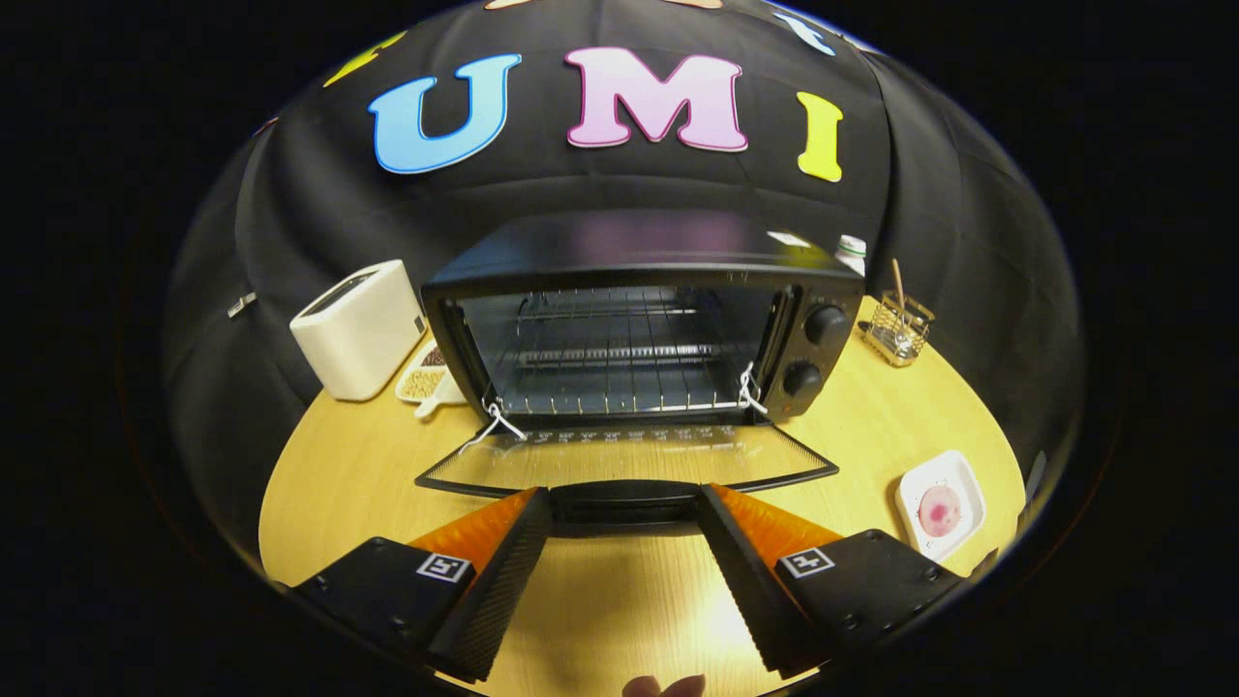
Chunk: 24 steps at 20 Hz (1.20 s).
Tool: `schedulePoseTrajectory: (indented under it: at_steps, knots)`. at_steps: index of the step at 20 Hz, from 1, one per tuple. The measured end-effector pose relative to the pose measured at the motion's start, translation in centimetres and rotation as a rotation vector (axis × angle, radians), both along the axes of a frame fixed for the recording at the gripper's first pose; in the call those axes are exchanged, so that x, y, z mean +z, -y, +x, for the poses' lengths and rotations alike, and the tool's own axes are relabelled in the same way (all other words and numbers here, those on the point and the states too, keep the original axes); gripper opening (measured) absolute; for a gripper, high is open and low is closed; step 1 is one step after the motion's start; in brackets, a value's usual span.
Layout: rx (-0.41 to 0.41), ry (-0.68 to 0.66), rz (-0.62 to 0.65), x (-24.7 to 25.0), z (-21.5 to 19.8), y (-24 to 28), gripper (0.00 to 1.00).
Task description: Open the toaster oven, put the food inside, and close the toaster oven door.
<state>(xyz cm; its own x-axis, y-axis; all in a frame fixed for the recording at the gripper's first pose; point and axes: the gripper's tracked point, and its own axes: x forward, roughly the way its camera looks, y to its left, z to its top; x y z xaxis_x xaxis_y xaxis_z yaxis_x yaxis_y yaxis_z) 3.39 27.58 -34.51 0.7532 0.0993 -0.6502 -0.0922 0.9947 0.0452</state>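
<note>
A round wooden table (619, 620) carries a black toaster oven (644, 319) near its far edge, set against the booth's dark cloth wall. The oven door (624, 463) is dropped fully open and lies flat, pointing toward the viewer, with its dark handle (624, 505) along the near edge. The wire rack inside is bare.

The gripper (624, 508) sits low over the table, its two fingers spread wide and empty. The door handle lies crosswise between the fingertips, perhaps touching them; the curved lens makes contact hard to judge.

The food (939, 510), a round pinkish piece, rests on a small white dish (958, 484) near the table's right edge, well off to the right of the fingers and nearer than the oven. So the next move likely means swinging right, away from the door.

A white toaster (360, 329) stands left of the oven, a wire holder (898, 331) to its right.
</note>
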Motion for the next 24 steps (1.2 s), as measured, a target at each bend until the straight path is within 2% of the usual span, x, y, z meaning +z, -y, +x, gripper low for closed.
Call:
schedulePoseTrajectory:
  at_steps: [3, 7, 10, 16, 19, 24]
  knots:
    - [0.025, -0.073, 0.003, -2.1, -1.6, 0.1, 1.00]
    - [0.043, -0.115, 0.015, -2.6, -2.4, 0.5, 1.00]
    - [0.059, -0.127, 0.046, -1.6, -3.1, 0.6, 1.00]
    - [0.154, -0.137, 0.155, 2.9, -3.9, 1.9, 1.00]
    - [0.173, -0.180, 0.162, 4.5, -4.3, 5.2, 1.00]
    - [0.189, -0.346, 0.164, 4.9, -5.5, 13.3, 1.00]
